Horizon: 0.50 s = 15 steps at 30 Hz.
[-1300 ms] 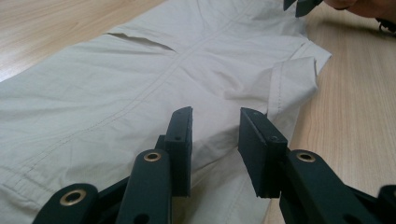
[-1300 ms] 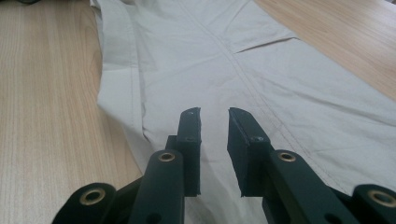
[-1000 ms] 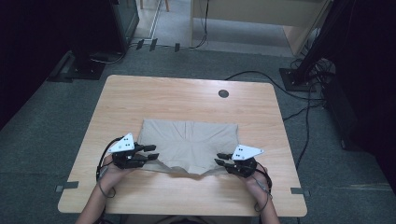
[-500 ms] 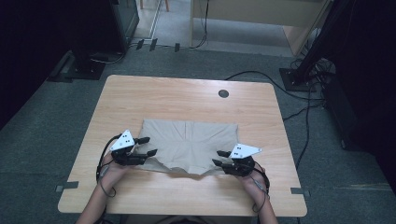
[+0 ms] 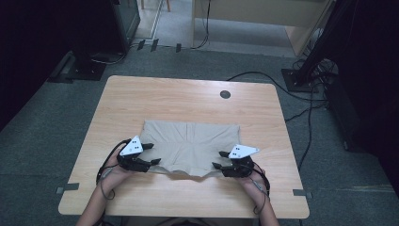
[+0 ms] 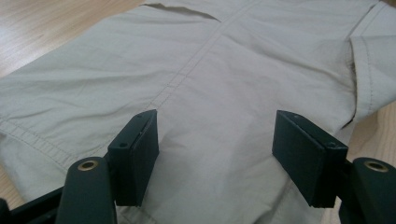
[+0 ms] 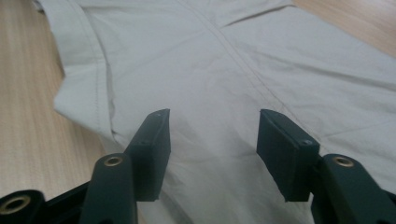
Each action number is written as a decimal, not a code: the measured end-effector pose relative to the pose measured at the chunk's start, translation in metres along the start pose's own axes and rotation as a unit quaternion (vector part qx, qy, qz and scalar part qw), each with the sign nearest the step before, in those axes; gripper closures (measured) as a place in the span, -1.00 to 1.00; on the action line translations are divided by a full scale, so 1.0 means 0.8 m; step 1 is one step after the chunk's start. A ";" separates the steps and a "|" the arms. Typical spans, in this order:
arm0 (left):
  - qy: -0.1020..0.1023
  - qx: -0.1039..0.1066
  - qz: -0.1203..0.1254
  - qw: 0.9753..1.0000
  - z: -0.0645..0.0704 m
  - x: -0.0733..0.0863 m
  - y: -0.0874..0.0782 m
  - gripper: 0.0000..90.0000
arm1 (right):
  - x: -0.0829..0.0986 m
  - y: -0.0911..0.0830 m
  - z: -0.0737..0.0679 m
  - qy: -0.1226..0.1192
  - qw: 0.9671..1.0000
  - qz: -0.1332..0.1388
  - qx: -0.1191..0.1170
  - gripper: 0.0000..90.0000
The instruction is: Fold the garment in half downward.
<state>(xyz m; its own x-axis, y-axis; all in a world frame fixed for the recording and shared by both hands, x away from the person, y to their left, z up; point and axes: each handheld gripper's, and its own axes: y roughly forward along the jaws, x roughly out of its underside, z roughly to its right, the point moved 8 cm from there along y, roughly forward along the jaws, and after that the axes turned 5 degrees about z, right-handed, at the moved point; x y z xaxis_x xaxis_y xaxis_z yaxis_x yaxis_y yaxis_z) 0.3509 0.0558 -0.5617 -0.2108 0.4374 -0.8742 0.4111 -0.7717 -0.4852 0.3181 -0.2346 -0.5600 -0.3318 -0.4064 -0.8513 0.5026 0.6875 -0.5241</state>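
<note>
One wooden table (image 5: 188, 101) carries the whole job, and on its near half lies a pair of beige shorts (image 5: 190, 143), spread flat with the waistband toward the far side and the two leg hems toward me. A small round grommet (image 5: 225, 94) sits well apart on the far side. I hold the left gripper (image 5: 149, 154) at the left leg hem and the right gripper (image 5: 217, 161) at the right leg hem. In the left gripper view the jaws stand wide apart over the fabric (image 6: 219, 93), clamping nothing; the right gripper view shows the same gap over the cloth (image 7: 224, 79), seam running between the jaws. My judgement: the garment is laid out and smoothed, and both tools are positioned, but no grasp is taken yet. Closing on both hems and folding them toward the waistband remains to be done.
</note>
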 end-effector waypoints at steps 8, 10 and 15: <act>-0.010 0.005 -0.020 1.000 -0.002 0.005 0.000 -0.29 | 0.008 0.008 -0.001 -0.009 0.999 -0.030 0.006 -0.06; -0.011 0.005 -0.024 1.000 -0.002 0.006 0.000 -0.29 | 0.011 0.010 -0.003 -0.017 0.999 -0.039 0.006 -0.07; -0.016 -0.008 -0.006 1.000 -0.007 0.002 -0.002 -0.29 | 0.010 0.010 -0.003 -0.021 0.999 -0.038 0.006 -0.10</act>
<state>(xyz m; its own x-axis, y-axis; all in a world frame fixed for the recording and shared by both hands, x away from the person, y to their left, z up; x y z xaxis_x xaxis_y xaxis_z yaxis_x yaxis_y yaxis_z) 0.3547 0.0603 -0.5622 -0.2443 0.4315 -0.8684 0.4216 -0.7592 -0.4958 0.3173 -0.2309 -0.5708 -0.3353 -0.4821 -0.8094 0.4872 0.6466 -0.5870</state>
